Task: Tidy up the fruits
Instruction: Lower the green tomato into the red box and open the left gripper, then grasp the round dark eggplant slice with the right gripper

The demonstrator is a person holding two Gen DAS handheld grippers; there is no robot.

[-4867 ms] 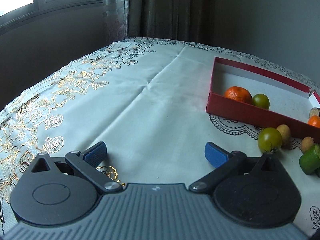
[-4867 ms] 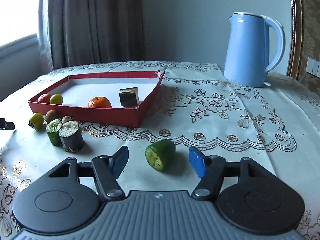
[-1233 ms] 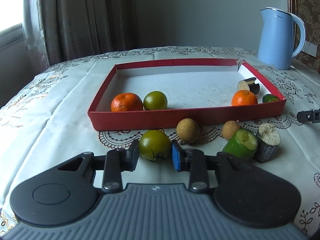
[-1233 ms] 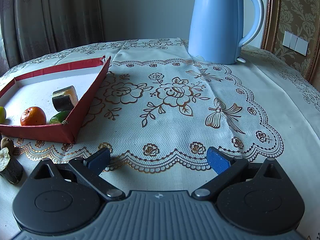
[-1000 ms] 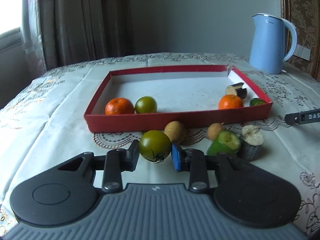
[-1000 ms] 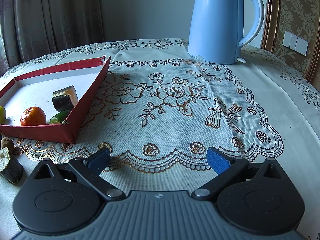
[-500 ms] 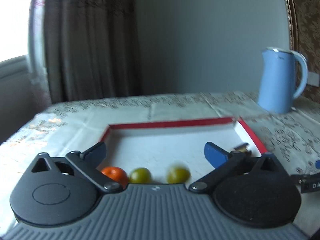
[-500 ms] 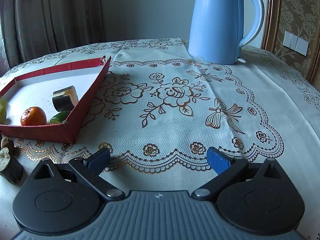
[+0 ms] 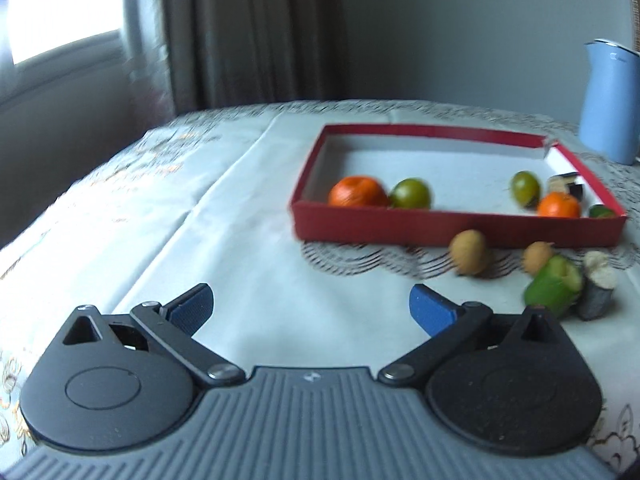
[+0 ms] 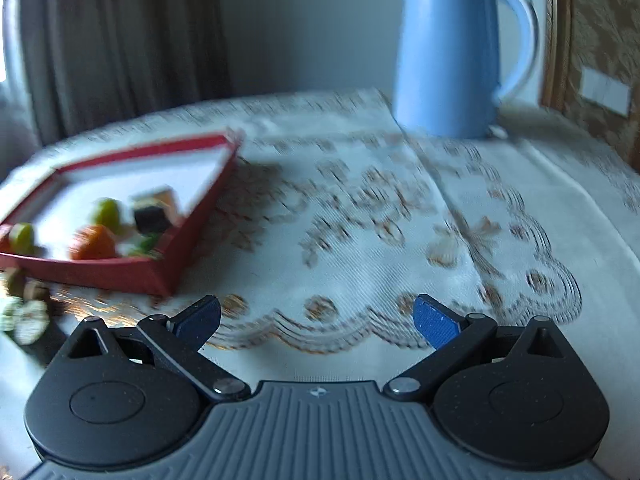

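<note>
My left claw (image 9: 310,310) has just been opening and now stands wide over bare tablecloth, nothing between its blue pads. Ahead of it the red tray (image 9: 452,226) sits toward the far right of the table (image 9: 224,216). Along the tray's near wall lie an orange (image 9: 357,191) and a green fruit (image 9: 411,194) at the left corner; another green fruit (image 9: 525,185), a second orange (image 9: 558,205) and a dark cut piece (image 9: 568,184) sit at the right. Outside, before the near wall, rest two brown fruits (image 9: 470,252), a green chunk (image 9: 554,286) and a grey stub (image 9: 598,290). My right claw (image 10: 316,318) is spread too, empty, facing the blue kettle (image 10: 448,52) near the far edge
</note>
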